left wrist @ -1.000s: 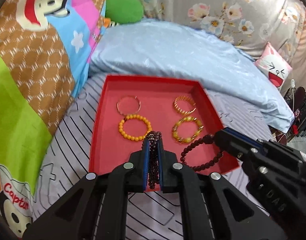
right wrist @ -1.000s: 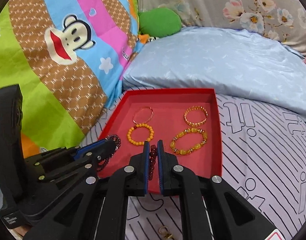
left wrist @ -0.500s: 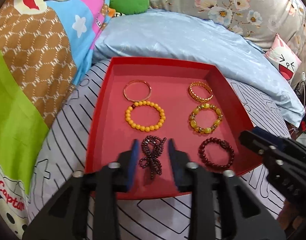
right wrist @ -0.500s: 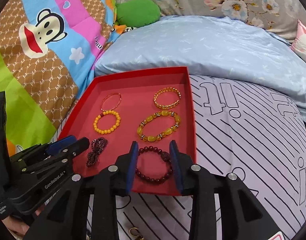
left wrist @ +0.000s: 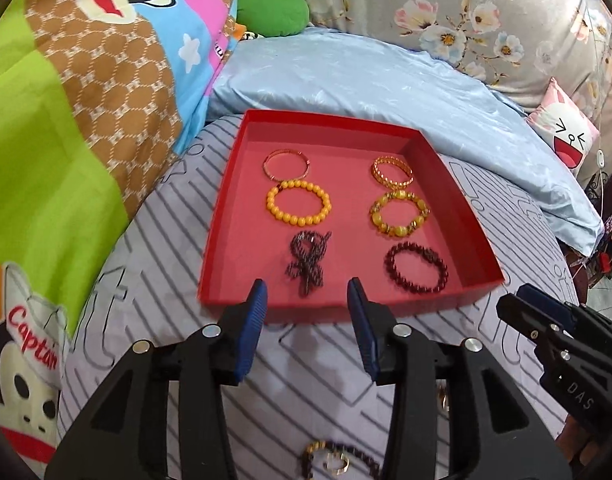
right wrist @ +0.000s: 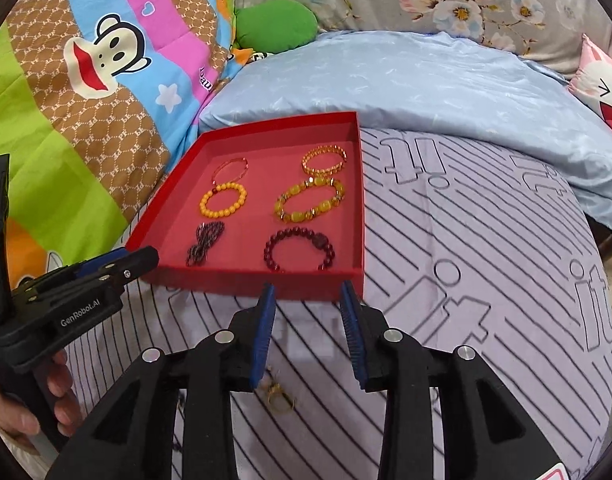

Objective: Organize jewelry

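A red tray (left wrist: pixel 242 276) (right wrist: pixel 242 276) on the striped bedsheet holds several bracelets in two columns. A tangled dark bead strand (left wrist: pixel 307 260) (right wrist: pixel 204 242) lies front left, a dark red bead bracelet (left wrist: pixel 415 266) (right wrist: pixel 300 250) front right. Yellow bead bracelets and gold bangles lie behind. My left gripper (left wrist: pixel 306 296) is open and empty just before the tray's front wall. My right gripper (right wrist: pixel 306 292) is open and empty at the tray's front right corner. More jewelry (left wrist: pixel 333 460) and a gold ring (right wrist: pixel 280 394) lie on the sheet below the grippers.
A cartoon-monkey quilt (left wrist: pixel 86 100) rises at the left. A light blue pillow (left wrist: pixel 385 84) lies behind the tray, with a green cushion (left wrist: pixel 272 8) beyond. A pink cartoon cushion (left wrist: pixel 565 136) is at the far right.
Both grippers opened, dropping the dark strand and the dark red bracelet in the tray's front row, then drew back toward me off the tray.
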The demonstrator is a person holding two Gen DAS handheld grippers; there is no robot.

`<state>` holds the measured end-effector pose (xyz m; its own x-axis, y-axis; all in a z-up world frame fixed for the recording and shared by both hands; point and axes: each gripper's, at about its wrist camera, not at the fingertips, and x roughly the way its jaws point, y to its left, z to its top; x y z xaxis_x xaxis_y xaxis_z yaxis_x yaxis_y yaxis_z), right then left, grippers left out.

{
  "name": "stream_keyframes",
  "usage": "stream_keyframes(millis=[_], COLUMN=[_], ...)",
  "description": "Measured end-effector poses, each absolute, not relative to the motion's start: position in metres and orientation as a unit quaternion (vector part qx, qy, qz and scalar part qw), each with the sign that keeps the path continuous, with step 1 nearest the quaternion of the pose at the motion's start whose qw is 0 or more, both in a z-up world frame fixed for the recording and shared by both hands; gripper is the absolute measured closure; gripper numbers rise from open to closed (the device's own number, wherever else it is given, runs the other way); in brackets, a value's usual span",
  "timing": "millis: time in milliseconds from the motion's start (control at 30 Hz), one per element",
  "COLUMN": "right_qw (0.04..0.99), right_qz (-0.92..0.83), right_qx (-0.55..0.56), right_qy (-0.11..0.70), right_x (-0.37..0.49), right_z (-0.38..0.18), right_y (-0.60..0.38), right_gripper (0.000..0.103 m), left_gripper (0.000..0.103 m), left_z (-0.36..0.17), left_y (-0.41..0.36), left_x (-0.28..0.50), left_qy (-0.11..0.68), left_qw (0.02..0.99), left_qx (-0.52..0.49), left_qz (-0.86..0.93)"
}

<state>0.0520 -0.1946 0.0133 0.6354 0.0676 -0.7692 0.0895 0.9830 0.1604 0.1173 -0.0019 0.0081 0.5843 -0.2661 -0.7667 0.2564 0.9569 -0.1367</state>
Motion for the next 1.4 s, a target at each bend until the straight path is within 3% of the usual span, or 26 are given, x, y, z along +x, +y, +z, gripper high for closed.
stream_keyframes(millis=[600, 1033, 1233, 1300, 1400], right_qw=[0.881, 0.872, 0.873, 0.873, 0.873], right_qz=[-0.009, 0.007, 0.011, 0.011, 0.012], right_qx=[0.104, 0.1, 0.094, 0.091, 0.083], right_qy=[0.462, 0.478, 0.479, 0.478, 0.48], right_x=[-0.025, -0.039, -0.035, -0.033, -0.026], right_z=[-0.017, -0.029, -0.031, -0.032, -0.035], right_y=[-0.188, -0.17, -0.166, -0.166, -0.165], right_gripper=[0.07, 0.07, 0.07, 0.07, 0.07], left_gripper=[0.056, 0.058, 0.078, 0.09, 0.093], left_z=[-0.031, -0.051, -0.052, -0.052, -0.052], left_y=[0.024, 0.014, 0.012, 0.011, 0.011], left_x=[0.026, 0.009, 0.006, 0.006, 0.007], left_qy=[0.478, 0.485, 0.473, 0.473, 0.475], left_qw=[0.866, 0.863, 0.868, 0.867, 0.864], left_qx=[-0.006, 0.008, 0.011, 0.011, 0.005], left_qz=[-0.145, -0.141, -0.153, -0.159, -0.165])
